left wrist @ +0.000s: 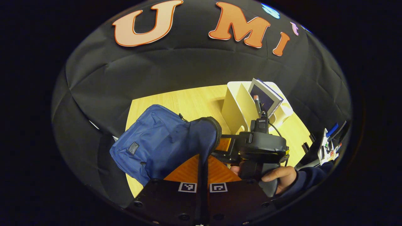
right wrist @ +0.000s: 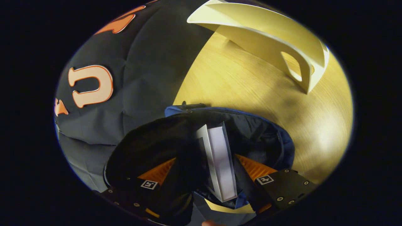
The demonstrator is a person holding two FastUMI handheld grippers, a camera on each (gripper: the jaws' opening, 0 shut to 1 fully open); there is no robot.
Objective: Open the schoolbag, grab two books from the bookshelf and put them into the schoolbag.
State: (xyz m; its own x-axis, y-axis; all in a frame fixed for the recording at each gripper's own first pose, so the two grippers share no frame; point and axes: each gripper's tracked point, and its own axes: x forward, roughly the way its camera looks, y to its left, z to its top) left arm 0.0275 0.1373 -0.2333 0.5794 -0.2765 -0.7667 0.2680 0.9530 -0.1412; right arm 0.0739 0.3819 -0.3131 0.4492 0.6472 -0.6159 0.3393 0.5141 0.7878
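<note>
On the wooden surface (right wrist: pixel 251 91), a book (right wrist: pixel 220 163) is being lowered into the schoolbag (left wrist: pixel 157 141) by the half-open right claw (right wrist: pixel 207 175), whose release is being called for next; the bag's rim is being pinched by the left claw (left wrist: pixel 202 169).

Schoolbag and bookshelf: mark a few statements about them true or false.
1. The schoolbag is open. True.
2. A book sits between the jaws of the right gripper, at the bag's opening. True.
3. The bookshelf lies inside the schoolbag. False: it stands on the table, beside the bag.
4. The bookshelf holds nothing. False: a second book leans in it.
5. The left gripper hangs open, clear of the bag. False: its jaws are closed on the rim of the bag's opening.
</note>
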